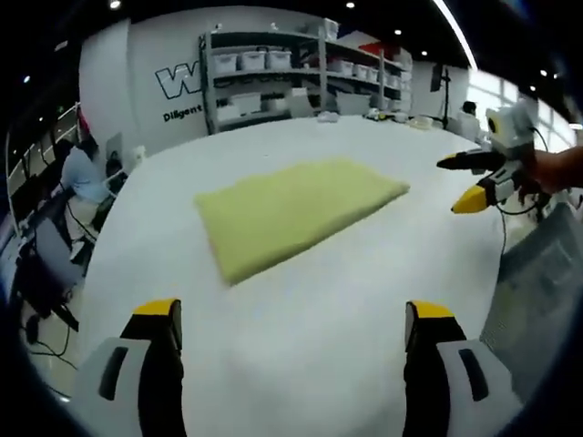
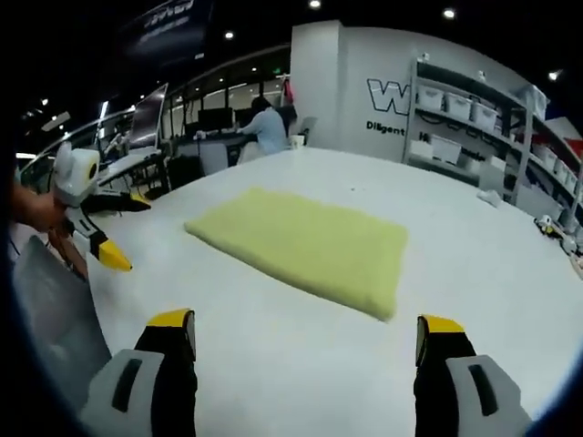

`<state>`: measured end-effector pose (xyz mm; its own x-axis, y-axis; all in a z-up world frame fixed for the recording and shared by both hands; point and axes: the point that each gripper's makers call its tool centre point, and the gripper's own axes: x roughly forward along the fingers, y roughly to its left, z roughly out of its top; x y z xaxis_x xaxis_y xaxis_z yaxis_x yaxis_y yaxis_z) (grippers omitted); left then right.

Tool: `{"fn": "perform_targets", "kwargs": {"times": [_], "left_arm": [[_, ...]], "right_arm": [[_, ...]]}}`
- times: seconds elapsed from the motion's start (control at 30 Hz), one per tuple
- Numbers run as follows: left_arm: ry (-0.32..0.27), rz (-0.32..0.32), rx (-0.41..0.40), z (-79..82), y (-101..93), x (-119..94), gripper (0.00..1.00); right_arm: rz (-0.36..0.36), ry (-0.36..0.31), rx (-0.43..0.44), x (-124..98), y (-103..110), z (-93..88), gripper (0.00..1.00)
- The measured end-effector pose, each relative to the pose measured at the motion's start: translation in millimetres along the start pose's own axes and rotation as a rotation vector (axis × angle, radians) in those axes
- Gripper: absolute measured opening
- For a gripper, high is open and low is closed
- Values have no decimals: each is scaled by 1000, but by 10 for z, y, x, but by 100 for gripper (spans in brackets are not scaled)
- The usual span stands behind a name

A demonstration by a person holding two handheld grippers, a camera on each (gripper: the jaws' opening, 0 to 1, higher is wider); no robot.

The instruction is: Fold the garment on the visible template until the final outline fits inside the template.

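Note:
A pale yellow garment (image 1: 296, 211) lies folded into a flat rectangle on the white table (image 1: 346, 300), well ahead of my left gripper (image 1: 293, 319), whose jaws stand wide apart with nothing between them. In the right gripper view the same garment (image 2: 305, 246) lies ahead of my right gripper (image 2: 305, 323), also open and empty. Each gripper shows in the other's view: the right gripper (image 1: 461, 184) hovers right of the garment, held by a hand, and the left gripper (image 2: 126, 231) hovers left of it. Both are clear of the cloth. I cannot make out a template outline under the garment.
A grey sheet (image 1: 537, 273) lies at the table's near edge, also seen as the grey sheet (image 2: 55, 309) in the right gripper view. Shelves with white bins (image 1: 264, 68) stand beyond the table. A person (image 2: 269, 127) sits at a desk at the back.

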<state>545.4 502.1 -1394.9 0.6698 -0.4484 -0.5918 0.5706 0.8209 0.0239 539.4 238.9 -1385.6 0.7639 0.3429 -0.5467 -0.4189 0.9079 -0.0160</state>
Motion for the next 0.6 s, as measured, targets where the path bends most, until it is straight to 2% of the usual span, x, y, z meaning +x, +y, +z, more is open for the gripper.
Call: {"fn": "perform_targets", "kwargs": {"times": [0.13,0.27,0.33,0.6], "left_arm": [[7,16,28,7,-29,-32,99],[9,22,22,65,-25,-99,99],[-10,25,-2,113,-25,-123,99],[13,49,-15,90,-55,-144,99]], "right_arm": [[22,-17,-23,-16,-4,79,97],[36,-25,-7,-29,-9,127,97],[45,-29,2,-48,0,130,97],[65,-25,20,-132,-28,51,95]]}}
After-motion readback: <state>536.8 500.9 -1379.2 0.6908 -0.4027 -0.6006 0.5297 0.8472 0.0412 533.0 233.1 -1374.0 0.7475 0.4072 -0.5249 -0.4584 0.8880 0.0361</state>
